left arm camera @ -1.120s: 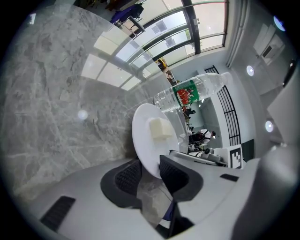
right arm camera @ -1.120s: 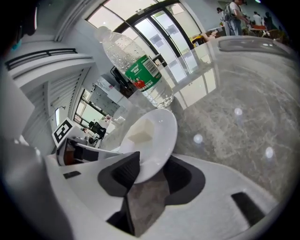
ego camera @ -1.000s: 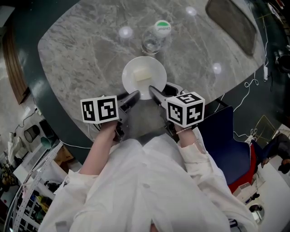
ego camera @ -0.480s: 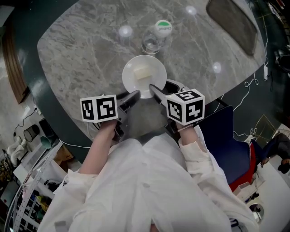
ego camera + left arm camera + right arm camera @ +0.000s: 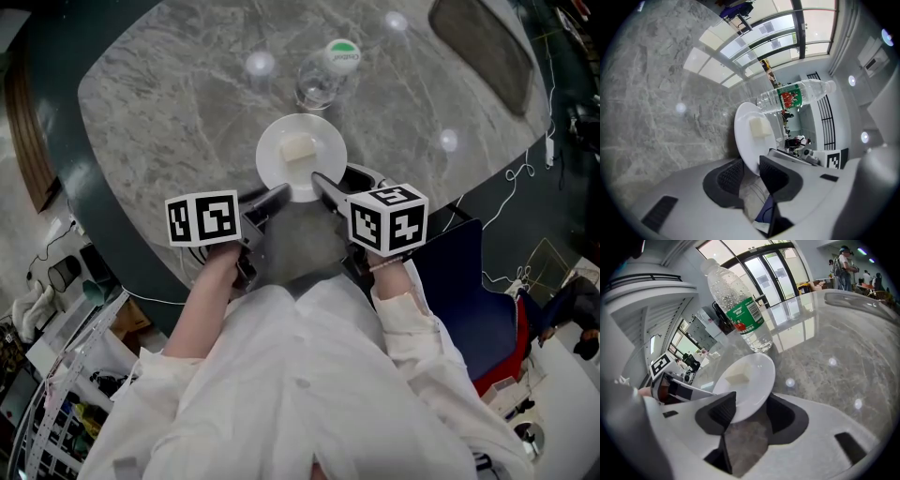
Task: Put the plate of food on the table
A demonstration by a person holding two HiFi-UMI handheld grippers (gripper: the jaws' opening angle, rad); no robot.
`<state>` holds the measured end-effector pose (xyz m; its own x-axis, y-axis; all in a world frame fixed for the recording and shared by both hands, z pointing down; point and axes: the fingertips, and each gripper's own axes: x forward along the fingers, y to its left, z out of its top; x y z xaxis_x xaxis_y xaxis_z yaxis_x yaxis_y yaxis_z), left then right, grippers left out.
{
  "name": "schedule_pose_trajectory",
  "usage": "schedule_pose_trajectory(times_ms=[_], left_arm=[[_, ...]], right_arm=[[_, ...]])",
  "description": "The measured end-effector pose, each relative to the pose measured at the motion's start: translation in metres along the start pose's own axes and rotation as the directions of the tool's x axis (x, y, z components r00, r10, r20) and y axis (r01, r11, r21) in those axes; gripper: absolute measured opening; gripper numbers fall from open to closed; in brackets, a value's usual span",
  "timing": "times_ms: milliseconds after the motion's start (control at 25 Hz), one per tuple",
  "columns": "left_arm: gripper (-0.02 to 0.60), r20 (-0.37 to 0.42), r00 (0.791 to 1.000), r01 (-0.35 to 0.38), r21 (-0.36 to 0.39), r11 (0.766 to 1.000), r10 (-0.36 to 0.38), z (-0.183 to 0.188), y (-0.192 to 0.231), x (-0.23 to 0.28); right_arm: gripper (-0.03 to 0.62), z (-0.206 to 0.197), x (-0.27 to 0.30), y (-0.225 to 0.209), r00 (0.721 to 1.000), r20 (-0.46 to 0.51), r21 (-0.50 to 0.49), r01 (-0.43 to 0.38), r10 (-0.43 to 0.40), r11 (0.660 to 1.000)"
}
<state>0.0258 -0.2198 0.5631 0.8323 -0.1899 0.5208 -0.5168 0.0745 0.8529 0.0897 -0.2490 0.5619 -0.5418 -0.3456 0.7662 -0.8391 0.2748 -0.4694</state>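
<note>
The white plate [image 5: 302, 155] rests flat on the grey marble bench [image 5: 169, 103], at the centre of the head view and close to the bench's lower edge. A pale block of food [image 5: 298, 148] lies on the plate. A clear water bottle [image 5: 323, 75] with a green cap stands upright just above the plate in the frame.

Left gripper [image 5: 751, 169]: jaws spread. The plate's lower-left rim sits between them, and the pads show no pinch on it.

Right gripper [image 5: 752, 408]: jaws spread wide, having just been opening. The plate's lower-right rim lies between the pads, with a gap on the right side.
</note>
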Motion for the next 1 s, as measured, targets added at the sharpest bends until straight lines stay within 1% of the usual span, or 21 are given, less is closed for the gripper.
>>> schedule_pose_trajectory(times_ms=[160,280,320,440,520,600,760,880,1000], left_arm=[[0.095,0.020,1.000,0.000,-0.017,1.000,0.000,0.004,0.002,-0.002],[0.061,0.044,0.999,-0.005,-0.030,1.000,0.006,0.010,0.006,-0.004],[0.052,0.045,0.999,-0.008,-0.029,1.000,0.009,0.011,0.008,-0.005],[0.052,0.037,0.999,-0.012,-0.026,1.000,0.013,0.010,0.010,-0.005],[0.052,0.027,0.999,-0.019,-0.010,1.000,0.019,0.008,0.009,-0.005],[0.053,0.005,1.000,-0.022,0.021,1.000,0.022,0.005,0.007,-0.003],[0.061,-0.027,0.999,-0.036,0.072,0.997,0.038,-0.001,0.004,0.000],[0.061,-0.033,0.998,-0.057,0.096,0.994,0.060,-0.004,0.005,-0.001],[0.061,-0.041,0.996,-0.071,0.105,0.992,0.075,-0.004,0.009,-0.002]], right_arm=[[0.181,-0.001,-0.003,-0.004,1.000,0.011,0.033,0.007,-0.007,0.999],[0.181,-0.003,-0.006,-0.009,1.000,0.021,0.060,0.010,-0.011,0.998],[0.181,-0.004,-0.006,-0.009,1.000,0.021,0.063,0.011,-0.012,0.998],[0.181,-0.007,-0.008,-0.011,0.999,0.015,0.049,0.028,-0.029,0.998],[0.181,-0.009,-0.007,-0.011,0.999,0.008,0.018,0.050,-0.050,0.999],[0.179,-0.011,-0.007,-0.011,0.996,-0.007,-0.035,0.084,-0.084,0.996],[0.179,-0.014,-0.006,-0.012,0.988,-0.020,-0.158,0.149,-0.154,0.976],[0.179,-0.016,-0.005,-0.012,0.983,-0.012,-0.201,0.176,-0.182,0.964],[0.179,-0.015,0.000,-0.011,0.978,-0.007,-0.237,0.201,-0.208,0.951]])
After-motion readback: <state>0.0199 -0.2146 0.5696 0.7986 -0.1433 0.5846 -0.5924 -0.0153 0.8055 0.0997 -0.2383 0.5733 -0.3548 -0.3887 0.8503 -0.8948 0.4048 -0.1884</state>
